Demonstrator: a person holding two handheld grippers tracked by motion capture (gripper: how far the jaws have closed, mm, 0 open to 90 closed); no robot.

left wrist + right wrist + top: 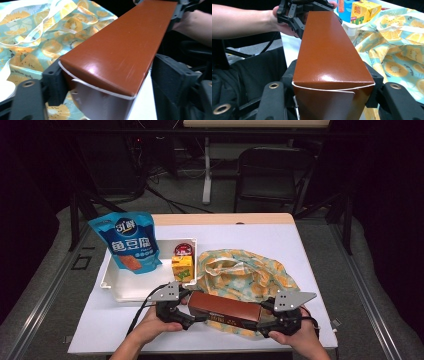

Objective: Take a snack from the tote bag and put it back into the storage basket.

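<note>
Brown box (226,309) lettering unreadable; pouch (129,241) perhaps "鱼豆腐".

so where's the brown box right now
In the high view the brown box lies near the table's front edge, over the fruit-print bag, between the left gripper and right gripper.

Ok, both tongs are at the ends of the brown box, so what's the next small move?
Probably close the left tongs fully first: one pad touches the brown box, the other stands apart. The right tongs already clamp the far end. Then lift it toward the fruit-print bag beside it.
</note>
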